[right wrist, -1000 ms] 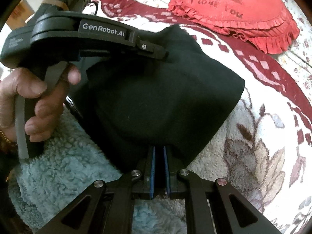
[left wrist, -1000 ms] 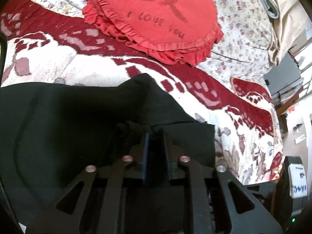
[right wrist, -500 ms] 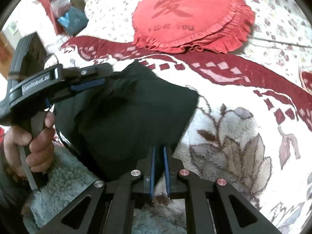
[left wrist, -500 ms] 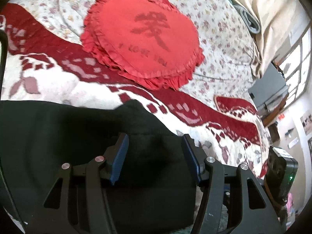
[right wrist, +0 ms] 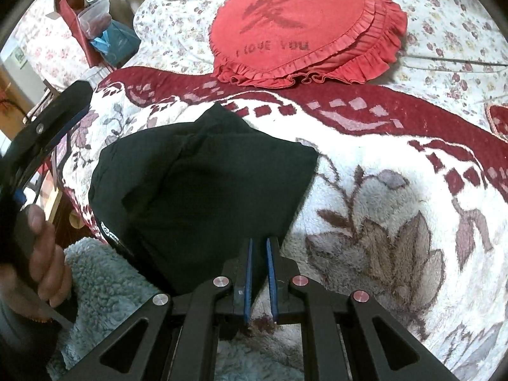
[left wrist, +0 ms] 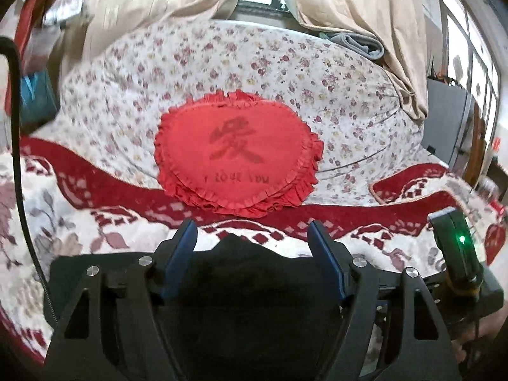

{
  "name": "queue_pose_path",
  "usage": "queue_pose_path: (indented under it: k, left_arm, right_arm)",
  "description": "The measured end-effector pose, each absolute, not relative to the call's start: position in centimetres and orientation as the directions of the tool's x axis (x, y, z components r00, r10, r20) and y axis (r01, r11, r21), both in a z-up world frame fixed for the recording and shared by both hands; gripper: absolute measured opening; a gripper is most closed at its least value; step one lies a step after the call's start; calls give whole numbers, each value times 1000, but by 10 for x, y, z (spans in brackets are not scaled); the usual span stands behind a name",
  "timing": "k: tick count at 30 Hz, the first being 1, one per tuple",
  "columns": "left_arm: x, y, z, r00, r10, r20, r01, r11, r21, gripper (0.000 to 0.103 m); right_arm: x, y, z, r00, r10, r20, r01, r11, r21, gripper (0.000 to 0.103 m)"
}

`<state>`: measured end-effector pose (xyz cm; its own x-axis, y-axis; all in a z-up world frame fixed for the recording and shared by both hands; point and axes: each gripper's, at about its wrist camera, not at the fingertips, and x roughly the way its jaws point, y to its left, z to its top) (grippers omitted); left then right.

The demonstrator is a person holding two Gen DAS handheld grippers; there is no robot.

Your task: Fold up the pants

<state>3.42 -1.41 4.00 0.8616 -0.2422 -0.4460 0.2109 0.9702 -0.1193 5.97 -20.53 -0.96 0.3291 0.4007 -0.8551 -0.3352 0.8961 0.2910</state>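
Right wrist view, far left: the person's hand point(right wrist: 38, 254) wraps the handle of the left gripper point(right wrist: 47, 136), whose dark body runs up the left edge. A pale blue fleece point(right wrist: 104, 282) lies at the near left. Only this view shows the hand, the fleece and the containers point(right wrist: 95, 16) at the far left.

Centre: the black pants point(right wrist: 203, 190) lie folded into a compact bundle on the white and red floral blanket point(right wrist: 381, 206), which covers the bed. A small white logo shows at the bundle's near left edge. This view shows the whole bundle; the left wrist view shows only its far edge.

The right gripper point(right wrist: 258, 254) sits at the near right corner of the pants. Its blue fingers point(right wrist: 247, 273) stand nearly closed, with a narrow slit between them. Whether fabric is pinched between the tips cannot be told.

Far centre: the red heart-shaped cushion point(right wrist: 304, 28) rests on the flowered quilt point(right wrist: 444, 16), apart from the pants.

Left wrist view: the left gripper point(left wrist: 254, 235) hovers above the pants point(left wrist: 241, 260). Its fingers point(left wrist: 182, 247) are spread wide and are opening, with nothing pressed between them. Beyond lie the blanket point(left wrist: 79, 231), the cushion point(left wrist: 238, 155) and the quilt point(left wrist: 317, 79). Only this view shows the beige curtains point(left wrist: 365, 16) at the far side and the window point(left wrist: 470, 73) at the far right. The right gripper's body point(left wrist: 457, 250) appears at the near right, with a green light lit.
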Motion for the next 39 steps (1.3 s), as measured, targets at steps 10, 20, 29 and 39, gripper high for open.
queue_pose_path:
  k: [10, 20, 29, 39]
  left_arm:
    - [30, 13, 35, 837, -315, -447, 200, 937, -285, 72]
    - [-13, -16, 47, 925, -232, -301, 208, 972, -109, 72]
    - [-33, -35, 41, 906, -285, -313, 291, 956, -30, 85]
    - [0, -5, 25, 791, -404, -460, 287, 908, -305, 85]
  right_arm:
    - [60, -206, -9, 333, 394, -857, -331, 900, 285, 7]
    - [59, -207, -9, 334, 395, -856, -327, 900, 287, 7]
    - [59, -209, -9, 332, 399, -855, -316, 901, 298, 7]
    - [60, -209, -9, 330, 402, -854, -315, 900, 302, 7]
